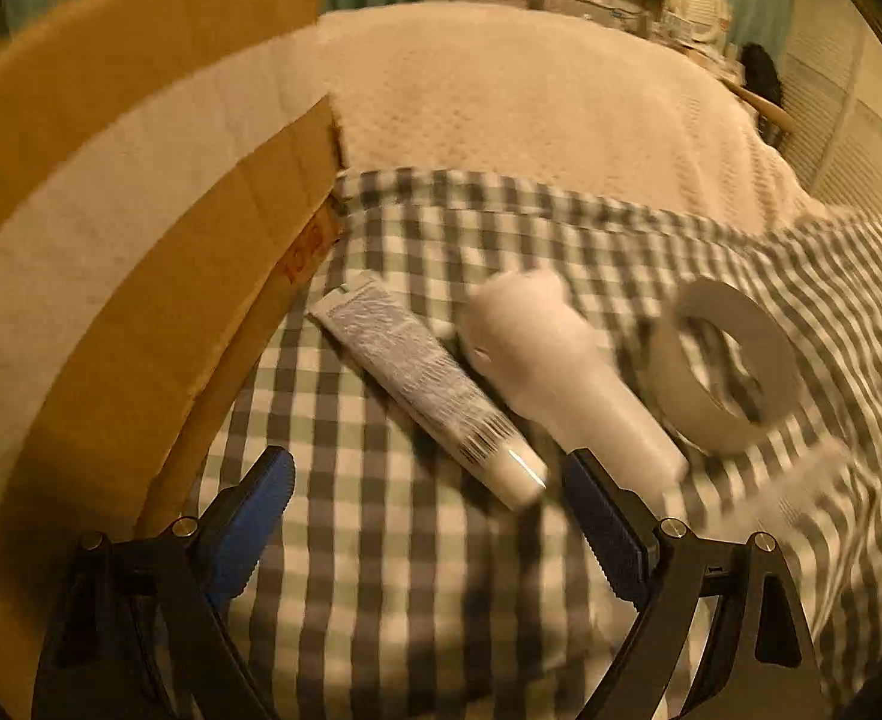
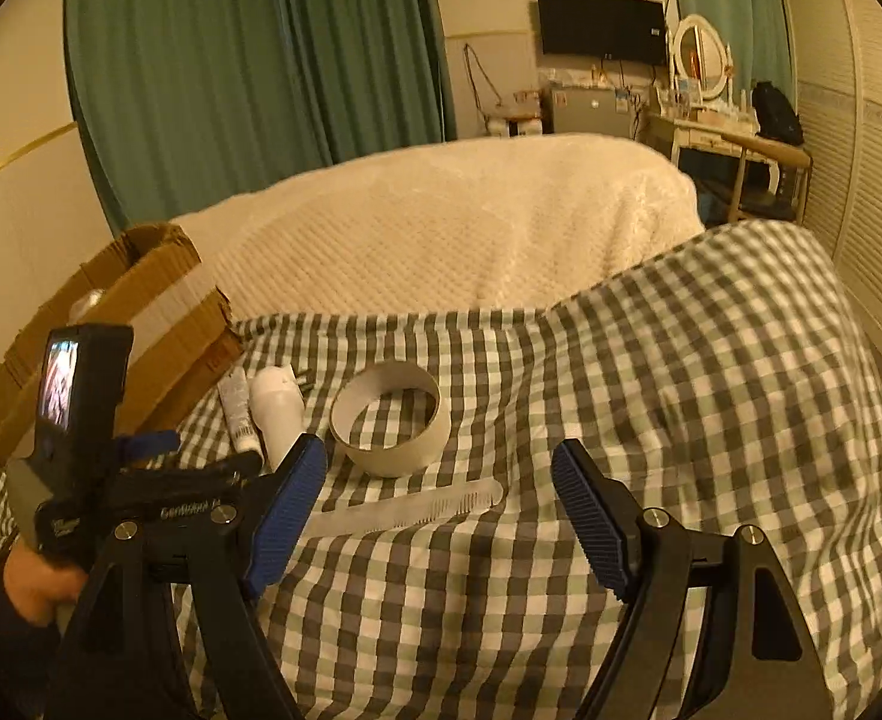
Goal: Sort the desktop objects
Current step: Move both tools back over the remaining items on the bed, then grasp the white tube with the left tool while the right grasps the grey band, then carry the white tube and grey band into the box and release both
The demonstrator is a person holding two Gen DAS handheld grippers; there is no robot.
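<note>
Four loose things remain on the checked cloth (image 1: pixel 417 588), so the sorting looks barely begun, though something pale seems to sit inside the cardboard box already. In the left wrist view, the tube (image 1: pixel 423 390) lies at centre, the white bottle (image 1: pixel 555 372) just beside it on its right, and the tape ring (image 1: pixel 726 366) further right; the cardboard box (image 1: pixel 141 276) fills the left of the frame. The left hand-held gripper (image 1: pixel 429 516) stands wide apart at the bottom, holding nothing, its jaws either side of the tube's cap end without touching it; my guess is the tube goes next. In the right wrist view, the right hand-held gripper (image 2: pixel 438 516) also gapes empty at the bottom of the frame, above a clear comb (image 2: pixel 405 507) lying between its jaws' tips, with the ring just beyond. A hand (image 2: pixel 39 585) at lower left grips the other tool.
</note>
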